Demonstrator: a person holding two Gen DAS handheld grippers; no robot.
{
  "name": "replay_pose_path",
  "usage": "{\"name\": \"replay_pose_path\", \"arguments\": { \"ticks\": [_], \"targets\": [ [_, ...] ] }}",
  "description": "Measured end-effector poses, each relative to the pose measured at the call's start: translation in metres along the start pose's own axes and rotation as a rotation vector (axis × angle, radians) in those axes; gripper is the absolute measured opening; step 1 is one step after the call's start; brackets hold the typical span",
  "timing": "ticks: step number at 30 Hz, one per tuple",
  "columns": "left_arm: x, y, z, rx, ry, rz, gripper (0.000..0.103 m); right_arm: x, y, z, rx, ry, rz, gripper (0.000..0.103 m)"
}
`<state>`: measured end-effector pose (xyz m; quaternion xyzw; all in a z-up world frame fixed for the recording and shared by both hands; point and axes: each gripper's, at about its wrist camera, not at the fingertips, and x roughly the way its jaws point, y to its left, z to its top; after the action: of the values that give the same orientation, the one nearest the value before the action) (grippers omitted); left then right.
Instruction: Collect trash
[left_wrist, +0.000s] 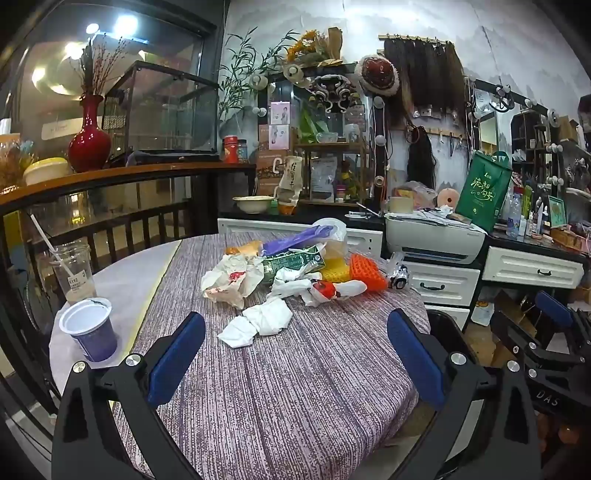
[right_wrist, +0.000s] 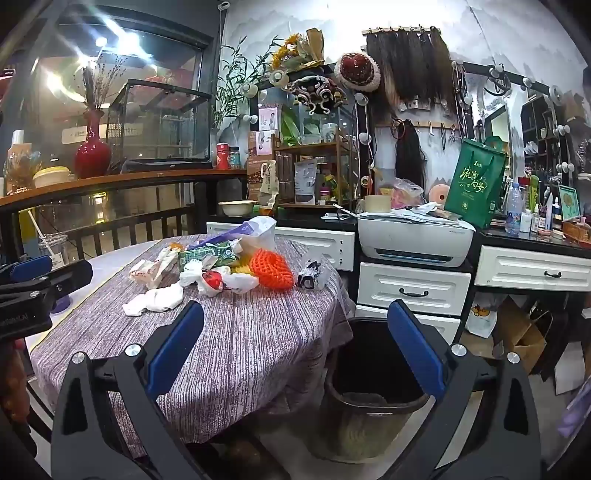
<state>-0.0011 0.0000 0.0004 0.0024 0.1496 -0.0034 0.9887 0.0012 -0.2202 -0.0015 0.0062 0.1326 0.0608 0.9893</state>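
Observation:
A heap of trash lies at the far side of the cloth-covered round table (left_wrist: 295, 369): crumpled white tissue (left_wrist: 258, 323), a stained paper wrapper (left_wrist: 229, 278), a green carton (left_wrist: 291, 260), orange foam netting (left_wrist: 365, 271) and a purple bag (left_wrist: 295, 240). My left gripper (left_wrist: 295, 354) hovers open over the near half of the table, nothing between its blue pads. My right gripper (right_wrist: 295, 347) is open too, above the table's right edge and a dark waste bin (right_wrist: 373, 391) on the floor. The same tissue (right_wrist: 155, 301) and netting (right_wrist: 271, 271) appear in the right wrist view.
A purple paper cup (left_wrist: 90, 332) and a clear plastic cup with a straw (left_wrist: 72, 269) stand at the table's left edge. White drawers with a printer (right_wrist: 415, 238) line the right side. A railing with a red vase (left_wrist: 89, 142) runs behind. Cardboard clutters the floor at right.

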Motion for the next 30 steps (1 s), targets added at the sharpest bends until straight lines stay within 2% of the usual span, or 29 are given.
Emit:
{"name": "replay_pose_path", "arguments": {
  "ticks": [5,30],
  "targets": [
    [0.0013,0.0043,-0.0003,-0.005,-0.005,0.019,0.098,0.0003,-0.0008,0.0000,-0.001,0.000,0.003,0.098],
    [0.0072,0.0042,-0.0047,-0.001,0.018,0.020,0.098,0.0033,0.0002,-0.0008,0.001,0.015,0.007,0.098]
  ]
}}
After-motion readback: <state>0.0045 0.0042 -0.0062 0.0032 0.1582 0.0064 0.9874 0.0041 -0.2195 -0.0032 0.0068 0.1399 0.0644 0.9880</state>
